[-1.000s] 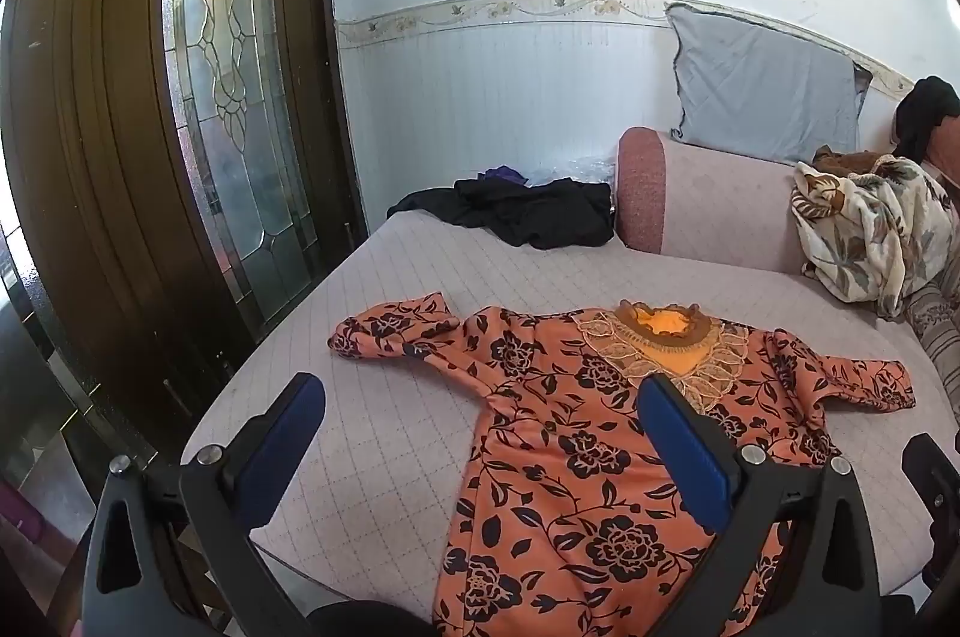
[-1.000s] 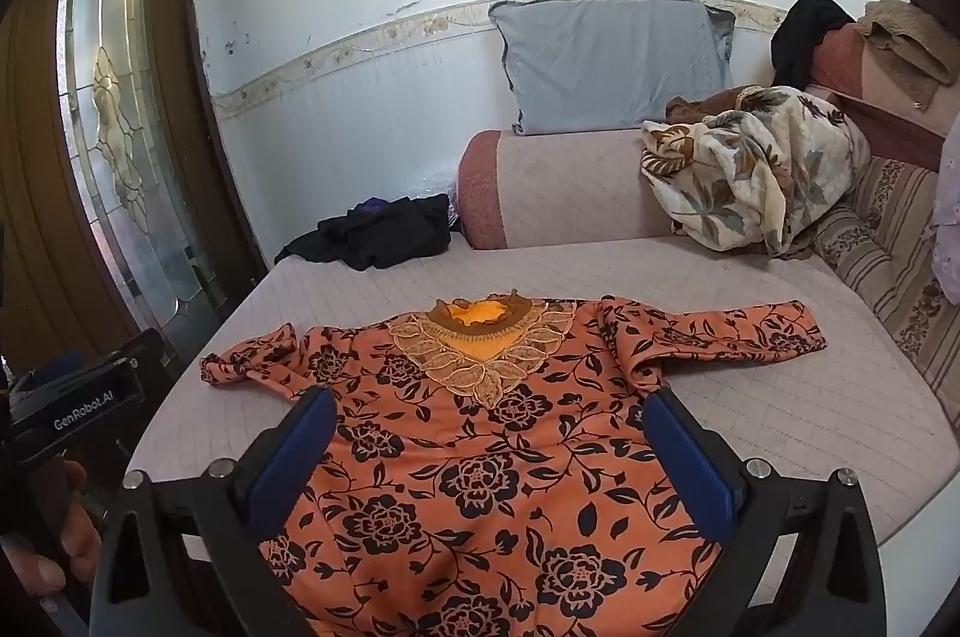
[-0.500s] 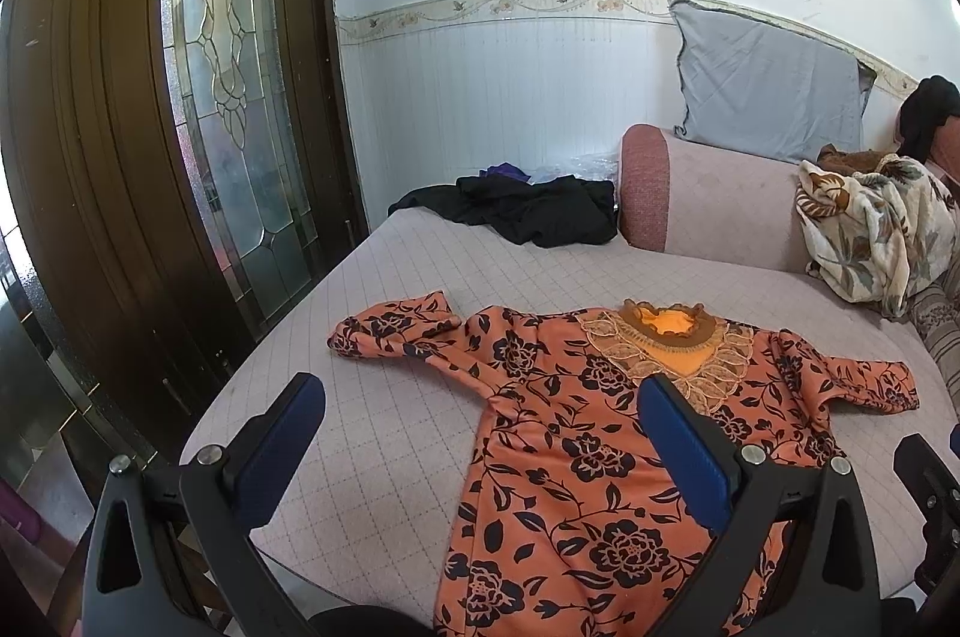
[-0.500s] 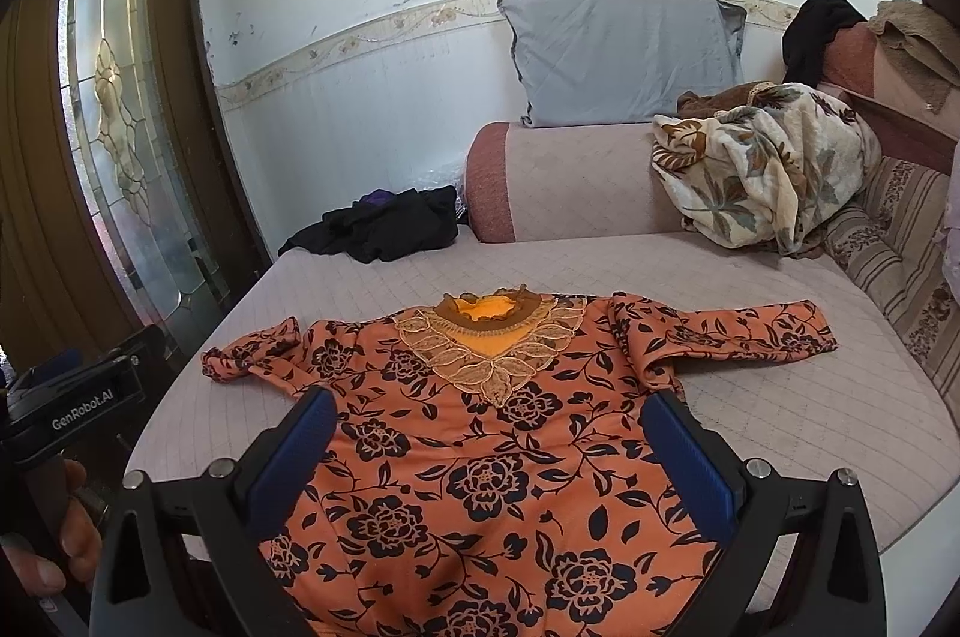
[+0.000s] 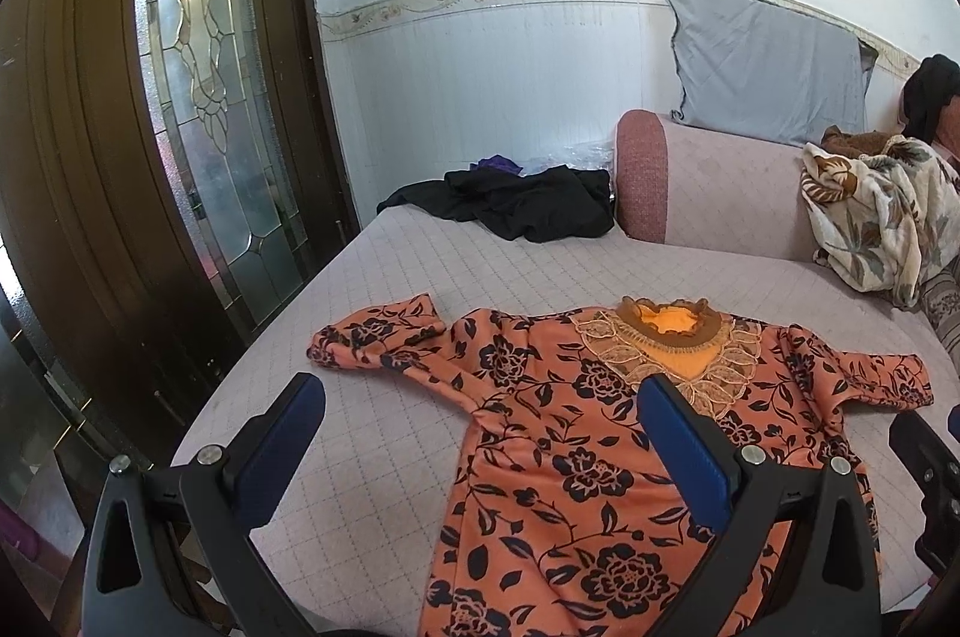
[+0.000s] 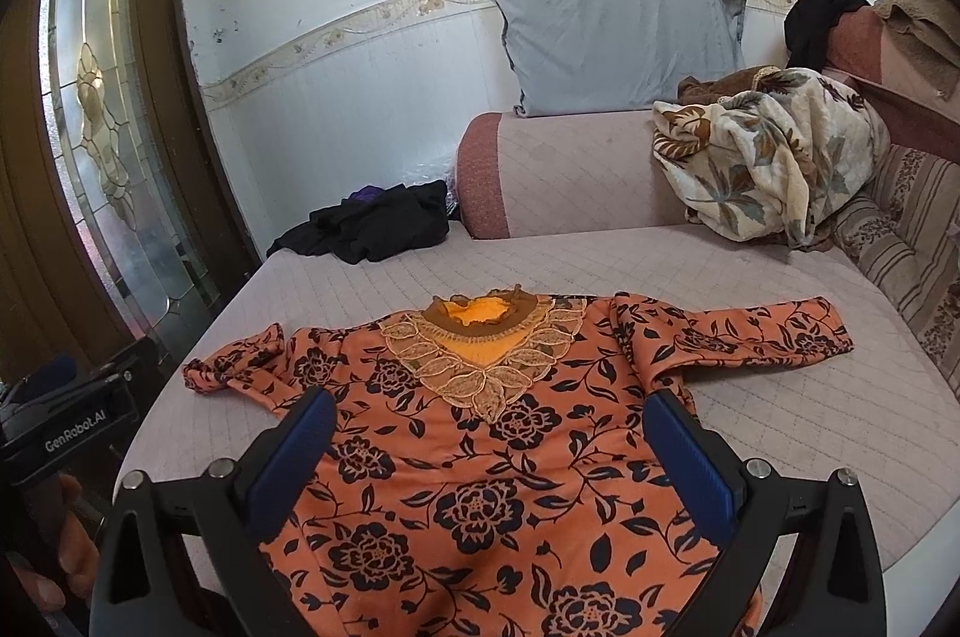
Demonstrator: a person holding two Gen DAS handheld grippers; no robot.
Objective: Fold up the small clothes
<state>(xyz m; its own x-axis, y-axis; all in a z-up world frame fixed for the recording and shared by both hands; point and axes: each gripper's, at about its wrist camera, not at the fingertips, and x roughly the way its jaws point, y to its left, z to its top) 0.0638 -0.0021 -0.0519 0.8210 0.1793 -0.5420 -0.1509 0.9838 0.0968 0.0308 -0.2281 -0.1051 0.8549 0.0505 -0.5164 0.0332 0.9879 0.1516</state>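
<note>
An orange top with black flowers [image 5: 576, 451] lies spread flat on the quilted pink seat [image 5: 372, 433], neck away from me, both sleeves out to the sides. It also shows in the right wrist view [image 6: 480, 457]. Its lace collar [image 6: 480, 343] faces up. My left gripper [image 5: 480, 403] is open and empty, above the top's left side. My right gripper [image 6: 489, 412] is open and empty, above the top's chest. Neither touches the cloth.
A black garment pile [image 5: 516, 205] lies at the seat's far end. A grey pillow [image 6: 618, 37] and a leaf-print blanket [image 6: 762, 157] rest on the backrest. A dark wooden door with leaded glass [image 5: 198, 97] stands on the left.
Both grippers have tilted slightly, so the top sits a little lower in each view. The cloth has not moved and both grippers stay open.
</note>
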